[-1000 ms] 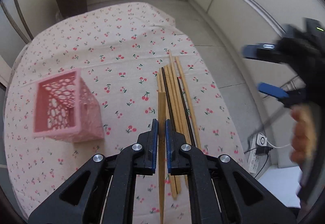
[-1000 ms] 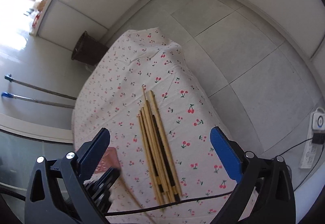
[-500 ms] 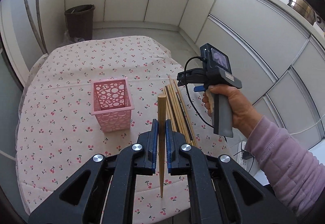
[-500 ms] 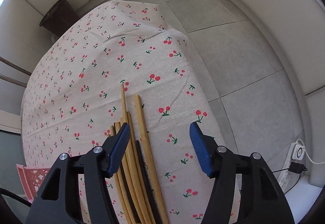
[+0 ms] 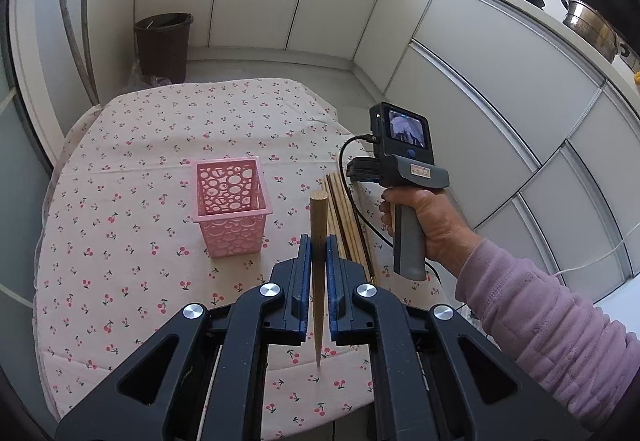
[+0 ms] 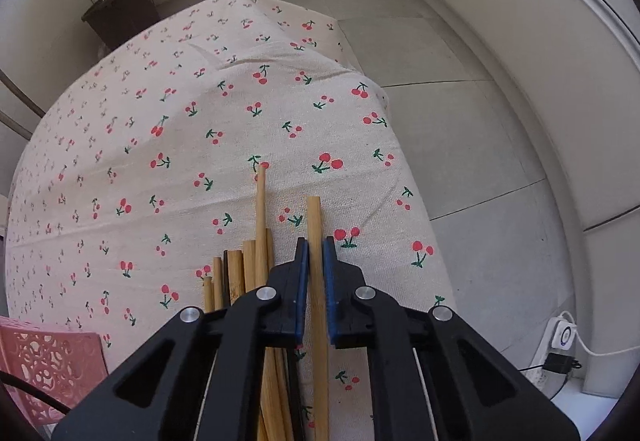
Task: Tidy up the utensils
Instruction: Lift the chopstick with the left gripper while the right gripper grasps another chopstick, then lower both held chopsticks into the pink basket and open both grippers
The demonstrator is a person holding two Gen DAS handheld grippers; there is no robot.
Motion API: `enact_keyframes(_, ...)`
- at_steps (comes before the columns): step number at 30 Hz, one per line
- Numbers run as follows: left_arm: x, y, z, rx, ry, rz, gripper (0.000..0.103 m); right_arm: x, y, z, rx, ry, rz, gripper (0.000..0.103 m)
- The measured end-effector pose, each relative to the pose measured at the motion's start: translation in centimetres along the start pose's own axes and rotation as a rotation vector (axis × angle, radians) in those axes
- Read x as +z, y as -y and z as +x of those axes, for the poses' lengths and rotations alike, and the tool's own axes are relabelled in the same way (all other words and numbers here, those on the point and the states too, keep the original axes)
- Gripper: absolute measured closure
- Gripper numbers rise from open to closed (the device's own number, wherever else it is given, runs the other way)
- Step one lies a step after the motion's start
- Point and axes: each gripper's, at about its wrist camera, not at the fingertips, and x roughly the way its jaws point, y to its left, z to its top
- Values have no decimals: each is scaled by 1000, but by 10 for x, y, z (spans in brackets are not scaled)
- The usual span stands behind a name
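My left gripper [image 5: 319, 247] is shut on a wooden chopstick [image 5: 319, 225], held above the table, thick end pointing away. A pink perforated basket [image 5: 230, 205] stands upright on the cherry-print tablecloth [image 5: 140, 161], left of the chopstick. Several chopsticks [image 5: 346, 217] lie in a bundle to the right. My right gripper [image 6: 316, 247] is down at the table over that bundle [image 6: 248, 265], shut on the rightmost wooden chopstick [image 6: 314, 217], which still lies on the cloth. The right gripper's body [image 5: 400, 161] shows in the left wrist view.
A dark waste bin [image 5: 162, 45] stands on the floor behind the table. White cabinets run along the right wall. The table's right edge [image 6: 404, 177] drops to a tiled floor with a power strip [image 6: 560, 337]. The basket corner [image 6: 44, 365] shows at the lower left.
My left gripper lifted and pulled back with its chopstick. My right gripper came down over the bundle and closed from wide open onto the rightmost chopstick.
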Motion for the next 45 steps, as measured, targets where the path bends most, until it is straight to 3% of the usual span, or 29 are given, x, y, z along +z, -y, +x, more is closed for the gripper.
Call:
enact_keyframes(3, 1, 0, -12, -3, 28, -6, 96, -3, 8, -28, 46, 55, 0, 96)
enact_keyframes(13, 13, 8, -54, -8, 142, -7, 96, -45, 30, -188, 222, 275, -43, 95)
enact_keyframes(18, 34, -2, -73, 28, 214, -57, 96, -51, 25, -253, 331, 390, -42, 95)
enact_keyframes(22, 62, -19, -83, 88, 284, -116, 96, -37, 10, -286, 423, 456, -26, 95)
enact_keyframes(28, 98, -46, -82, 178, 355, -201, 97, -15, -20, -303, 531, 480, -32, 95)
enact_keyframes(33, 106, -55, -60, 211, 350, -201, 96, -11, -42, -297, 554, 456, -49, 95)
enact_keyframes(35, 103, -58, -45, 187, 322, -182, 85, -10, -51, -291, 553, 444, -65, 95)
enact_keyframes(36, 102, -60, -39, 191, 298, -187, 66, -10, -54, -289, 548, 439, -74, 95)
enact_keyframes(37, 100, -63, -36, 194, 288, -203, 59, -11, -58, -287, 539, 437, -83, 95)
enact_keyframes(41, 93, -68, -50, 210, 317, -242, 56, -14, -66, -282, 516, 431, -101, 95)
enact_keyframes(45, 87, -68, -67, 215, 361, -255, 45, -16, -72, -277, 491, 422, -115, 95)
